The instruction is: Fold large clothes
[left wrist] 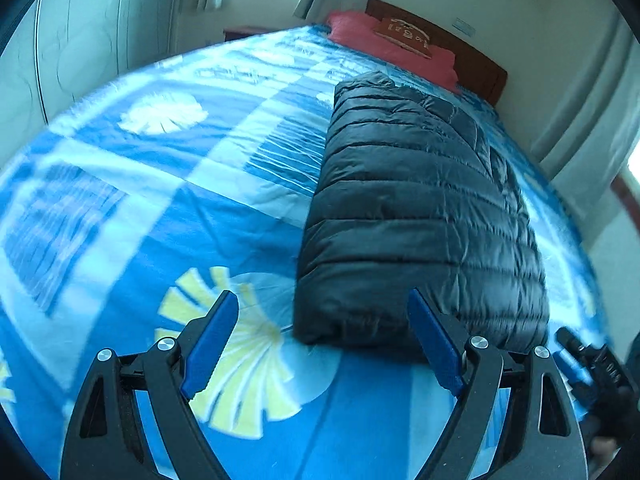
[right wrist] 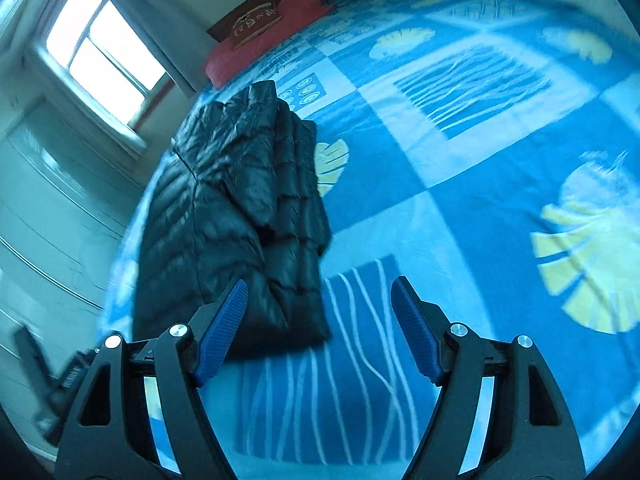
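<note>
A black quilted puffer jacket (left wrist: 420, 216) lies folded in a long block on the blue patterned bedspread (left wrist: 168, 208). It also shows in the right wrist view (right wrist: 228, 216), where a folded flap lies on top. My left gripper (left wrist: 322, 304) is open and empty, just above the bed at the jacket's near end, with its right fingertip (left wrist: 420, 304) over the jacket's near edge. My right gripper (right wrist: 320, 292) is open and empty near the jacket's near corner, its left fingertip (right wrist: 238, 292) over the jacket. The right gripper (left wrist: 584, 364) shows at the lower right of the left wrist view.
A red pillow (left wrist: 384, 44) with a brown item on it lies at the wooden headboard (left wrist: 476, 64). A window (right wrist: 100, 52) and white wardrobe doors (right wrist: 48, 216) flank the bed. White curtains (left wrist: 592, 112) hang on the right. The bedspread (right wrist: 480, 160) spreads wide beside the jacket.
</note>
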A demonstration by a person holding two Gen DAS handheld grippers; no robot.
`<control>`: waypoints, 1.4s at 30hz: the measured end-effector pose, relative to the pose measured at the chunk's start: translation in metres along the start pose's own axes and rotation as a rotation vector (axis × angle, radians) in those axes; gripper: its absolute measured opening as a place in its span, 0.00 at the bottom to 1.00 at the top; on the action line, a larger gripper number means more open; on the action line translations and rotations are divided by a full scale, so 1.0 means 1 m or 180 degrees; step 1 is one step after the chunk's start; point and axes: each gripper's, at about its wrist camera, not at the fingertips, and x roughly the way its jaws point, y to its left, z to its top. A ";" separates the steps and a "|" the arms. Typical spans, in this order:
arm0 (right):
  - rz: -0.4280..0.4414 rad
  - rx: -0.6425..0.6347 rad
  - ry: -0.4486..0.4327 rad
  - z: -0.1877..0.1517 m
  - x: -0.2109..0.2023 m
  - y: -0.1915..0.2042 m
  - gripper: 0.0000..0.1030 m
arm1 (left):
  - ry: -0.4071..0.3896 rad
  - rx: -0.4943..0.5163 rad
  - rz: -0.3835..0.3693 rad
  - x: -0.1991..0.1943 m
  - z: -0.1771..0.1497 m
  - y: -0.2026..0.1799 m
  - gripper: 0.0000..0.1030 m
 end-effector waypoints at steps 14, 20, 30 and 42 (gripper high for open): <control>-0.0531 -0.1025 -0.0591 -0.018 -0.070 0.082 0.88 | -0.0322 0.0463 0.0345 -0.061 -0.002 -0.028 0.83; -0.0472 -0.1184 -0.0719 -0.023 -0.088 0.101 0.89 | -0.0515 0.0512 0.0365 -0.086 -0.002 -0.035 0.84; -0.0418 -0.1204 -0.0787 -0.028 -0.098 0.109 0.89 | -0.0625 0.0579 0.0347 -0.100 -0.008 -0.042 0.84; -0.0376 -0.1246 -0.0804 -0.033 -0.102 0.117 0.89 | -0.0690 0.0605 0.0338 -0.107 -0.011 -0.044 0.84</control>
